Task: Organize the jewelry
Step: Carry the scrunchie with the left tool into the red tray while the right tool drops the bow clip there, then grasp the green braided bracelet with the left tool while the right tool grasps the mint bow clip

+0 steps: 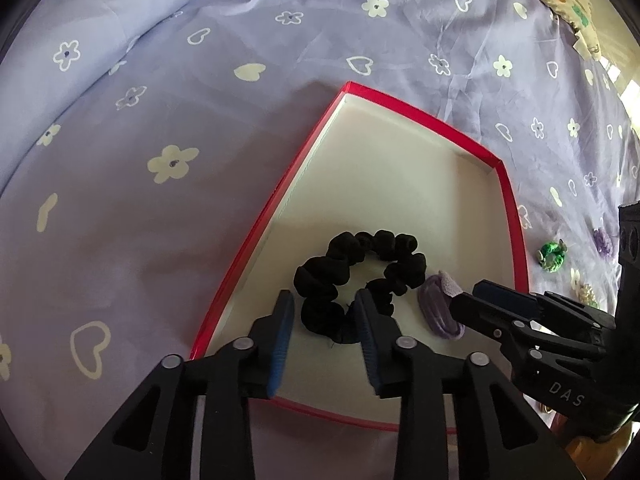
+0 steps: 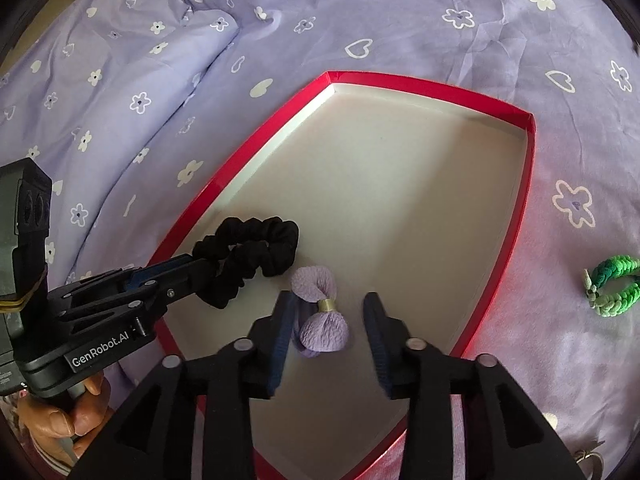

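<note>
Two things are already laid in the red box: a black scrunchie and a purple bow hair tie. The left gripper and the right gripper are both held spread, with nothing pinched. A green braided band is still left out on the purple bedsheet.

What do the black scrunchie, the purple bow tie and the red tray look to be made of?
Black scrunchie: soft matte fabric gathered in puffy ruffles, probably over elastic.
Purple bow hair tie: crinkled, textured cloth, pinched by a small pale gold-looking band; its loop looks like elastic cord.
Red tray: likely cardboard, with glossy red rim, plain matte off-white inside and sharp folded corners.
</note>
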A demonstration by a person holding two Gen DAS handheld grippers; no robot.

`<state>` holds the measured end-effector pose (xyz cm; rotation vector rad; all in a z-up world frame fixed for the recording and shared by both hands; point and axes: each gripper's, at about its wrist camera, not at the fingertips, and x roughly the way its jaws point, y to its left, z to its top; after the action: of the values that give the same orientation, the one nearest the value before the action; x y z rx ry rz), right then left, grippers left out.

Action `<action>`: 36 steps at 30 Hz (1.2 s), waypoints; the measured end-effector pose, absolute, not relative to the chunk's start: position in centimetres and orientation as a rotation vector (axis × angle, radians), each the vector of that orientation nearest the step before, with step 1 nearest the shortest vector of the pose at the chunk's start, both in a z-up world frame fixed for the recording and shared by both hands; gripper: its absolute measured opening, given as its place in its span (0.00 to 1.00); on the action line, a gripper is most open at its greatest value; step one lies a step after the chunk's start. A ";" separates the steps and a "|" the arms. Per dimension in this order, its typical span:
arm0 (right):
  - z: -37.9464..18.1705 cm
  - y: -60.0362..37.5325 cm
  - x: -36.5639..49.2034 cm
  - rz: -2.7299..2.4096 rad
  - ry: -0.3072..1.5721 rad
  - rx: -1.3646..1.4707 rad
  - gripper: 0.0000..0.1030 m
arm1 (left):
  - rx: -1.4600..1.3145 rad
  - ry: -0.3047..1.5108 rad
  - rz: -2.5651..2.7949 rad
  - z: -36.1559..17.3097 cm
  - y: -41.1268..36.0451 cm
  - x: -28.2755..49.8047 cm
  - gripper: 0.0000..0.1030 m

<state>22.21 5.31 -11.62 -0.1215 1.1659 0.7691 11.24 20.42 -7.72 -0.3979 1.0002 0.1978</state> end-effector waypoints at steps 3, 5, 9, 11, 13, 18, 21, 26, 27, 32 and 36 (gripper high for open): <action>-10.8 4.5 21.9 0.776 1.151 -0.098 0.38 | -0.401 0.985 0.198 -7.0 20.2 10.8 0.37; -10.1 3.7 21.5 0.776 1.134 -0.080 0.38 | -0.403 0.973 0.194 -6.3 20.3 9.9 0.40; -8.6 1.4 21.1 0.757 1.104 -0.026 0.38 | -0.395 0.955 0.177 -5.2 19.5 9.3 0.42; -7.9 -0.2 20.9 0.739 1.088 0.002 0.38 | -0.385 0.948 0.161 -4.6 18.7 9.1 0.42; -7.4 -1.2 21.1 0.722 1.076 0.020 0.38 | -0.374 0.945 0.142 -4.2 18.0 9.1 0.42; -6.2 -4.7 21.1 0.663 1.051 0.055 0.38 | -0.347 0.948 0.093 -3.4 16.0 9.6 0.43; -5.9 -7.1 21.2 0.619 1.041 0.071 0.38 | -0.328 0.949 0.065 -3.1 14.7 9.9 0.43; -5.6 -10.4 21.4 0.561 1.035 0.092 0.40 | -0.294 0.955 0.014 -2.6 12.5 10.7 0.43; -5.5 -11.2 21.4 0.548 1.034 0.098 0.40 | -0.285 0.955 0.005 -2.5 12.1 10.8 0.43; -5.4 -13.8 21.3 0.497 1.024 0.112 0.40 | -0.239 0.957 -0.044 -2.1 9.8 11.7 0.43; -5.4 -16.0 21.4 0.453 1.019 0.123 0.40 | -0.208 0.963 -0.077 -2.0 8.3 12.6 0.43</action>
<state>21.38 -15.97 -5.40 0.1231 1.0188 0.4529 12.56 8.26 -2.04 -0.2085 0.9626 -0.0766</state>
